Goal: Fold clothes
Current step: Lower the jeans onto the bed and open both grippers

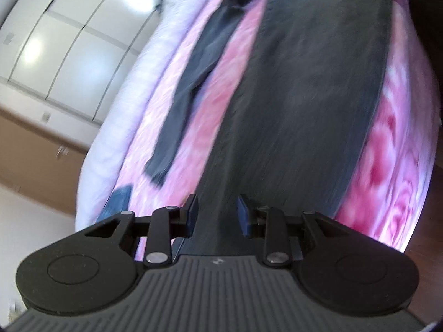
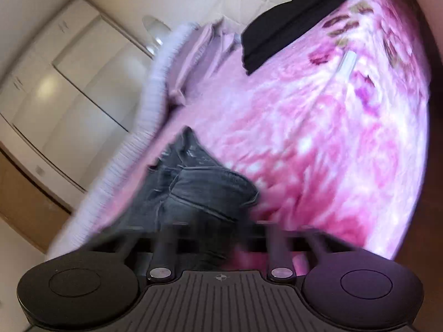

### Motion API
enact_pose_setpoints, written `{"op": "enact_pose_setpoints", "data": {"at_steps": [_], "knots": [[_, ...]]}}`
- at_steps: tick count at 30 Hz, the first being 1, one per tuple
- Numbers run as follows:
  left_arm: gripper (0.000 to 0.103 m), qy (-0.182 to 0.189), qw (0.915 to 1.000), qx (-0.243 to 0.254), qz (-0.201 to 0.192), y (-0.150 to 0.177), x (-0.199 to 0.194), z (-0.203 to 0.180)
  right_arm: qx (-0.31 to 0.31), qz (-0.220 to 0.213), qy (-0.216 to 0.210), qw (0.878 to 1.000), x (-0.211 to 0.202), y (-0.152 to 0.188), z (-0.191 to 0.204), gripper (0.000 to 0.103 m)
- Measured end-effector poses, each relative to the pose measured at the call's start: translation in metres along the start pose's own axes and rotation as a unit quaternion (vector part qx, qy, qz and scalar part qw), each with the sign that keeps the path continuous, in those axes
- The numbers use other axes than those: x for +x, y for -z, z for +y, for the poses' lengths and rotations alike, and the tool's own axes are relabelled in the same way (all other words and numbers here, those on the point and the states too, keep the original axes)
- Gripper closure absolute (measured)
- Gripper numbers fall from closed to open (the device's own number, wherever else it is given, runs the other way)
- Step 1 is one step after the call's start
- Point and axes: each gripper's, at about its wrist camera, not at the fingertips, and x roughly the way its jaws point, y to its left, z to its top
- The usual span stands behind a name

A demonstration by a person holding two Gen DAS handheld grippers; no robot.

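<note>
The left gripper point(image 1: 217, 214) has its jaws apart over the near end of the dark grey trousers point(image 1: 304, 105), which lie stretched long on the pink flowered blanket point(image 1: 387, 171); to do this step well, it should close on the hem with both layers together and carry it straight along the leg, so that the fold stays even. The right gripper point(image 2: 221, 238) is too blurred to tell how its jaws stand — it sits just beside a crumpled pair of jeans point(image 2: 193, 182), and a black folded garment point(image 2: 290, 19) rests at the far end.
</note>
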Motion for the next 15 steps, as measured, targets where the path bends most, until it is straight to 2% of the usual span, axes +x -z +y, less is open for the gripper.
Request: {"op": "enact_pose_setpoints", "data": {"at_steps": [4,6,10,12,15], "knots": [[0.079,0.014,0.9998,0.009,-0.008,-0.006,0.009,-0.002,-0.054,-0.027,0.0,0.998,0.005,-0.017,0.008,0.087],[0.079,0.021,0.9996,0.014,-0.012,-0.009,0.014,-0.003,-0.069,-0.016,0.028,0.997,0.015,-0.013,0.007,0.087],[0.075,0.034,0.9991,0.02,-0.018,-0.014,0.021,-0.003,-0.048,-0.007,0.052,0.997,0.012,0.0,0.001,0.083],[0.074,0.029,0.9994,0.006,-0.017,-0.009,0.017,0.006,-0.062,-0.012,0.07,0.996,0.003,0.003,0.007,0.075],[0.071,0.011,0.9994,-0.028,-0.016,-0.003,0.012,0.025,-0.131,-0.042,0.106,0.985,-0.02,0.005,0.033,0.063]]}}
